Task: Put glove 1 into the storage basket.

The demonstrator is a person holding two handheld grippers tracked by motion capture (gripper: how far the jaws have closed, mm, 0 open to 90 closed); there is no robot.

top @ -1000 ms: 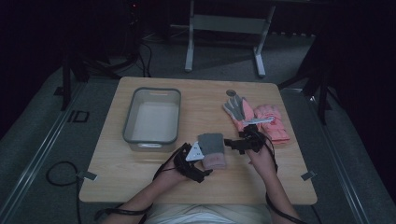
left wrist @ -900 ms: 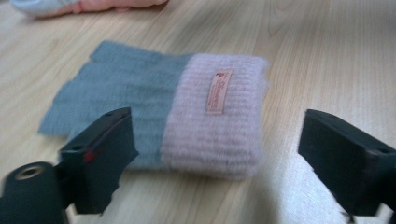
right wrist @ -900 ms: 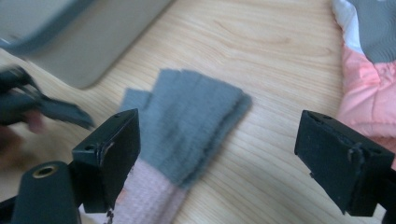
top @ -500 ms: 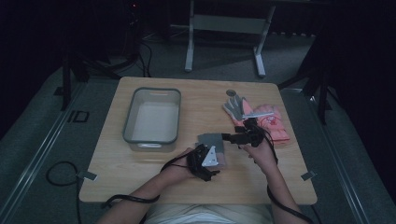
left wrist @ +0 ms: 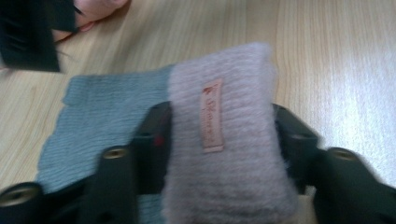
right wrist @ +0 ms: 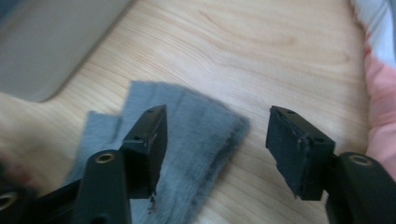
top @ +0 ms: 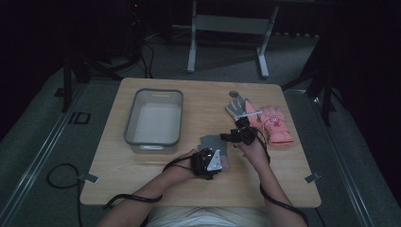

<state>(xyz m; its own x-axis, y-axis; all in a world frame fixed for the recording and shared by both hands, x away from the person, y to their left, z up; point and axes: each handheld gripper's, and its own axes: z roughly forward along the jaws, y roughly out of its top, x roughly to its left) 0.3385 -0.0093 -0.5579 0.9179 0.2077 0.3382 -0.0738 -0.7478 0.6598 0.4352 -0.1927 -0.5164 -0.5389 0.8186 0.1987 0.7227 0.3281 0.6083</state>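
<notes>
A knitted glove lies on the table in front of the person, with a grey body (top: pixel 211 141) (left wrist: pixel 105 112) (right wrist: pixel 196 135) and a fuzzy pale pink cuff (left wrist: pixel 224 140) that bears a small label. My left gripper (top: pixel 213 163) (left wrist: pixel 222 116) has just been closing, and its jaws now press on both sides of the pink cuff. My right gripper (top: pixel 228 137) (right wrist: pixel 217 126) hovers over the grey far end. Its jaws have been closing but stand apart, one over the fabric and one over bare wood.
A grey plastic bin (top: pixel 153 118) (right wrist: pixel 51 42) stands to the left on the wooden table (top: pixel 189 92). A pair of pink padded gloves (top: pixel 275 124) (right wrist: pixel 383 93) and a grey-white glove (top: pixel 238 107) lie at the right, just beyond my right gripper.
My left gripper has slid right onto the pink cuff and its jaws have narrowed around it. My right gripper has come left and down over the glove's grey end, with narrower jaws.
</notes>
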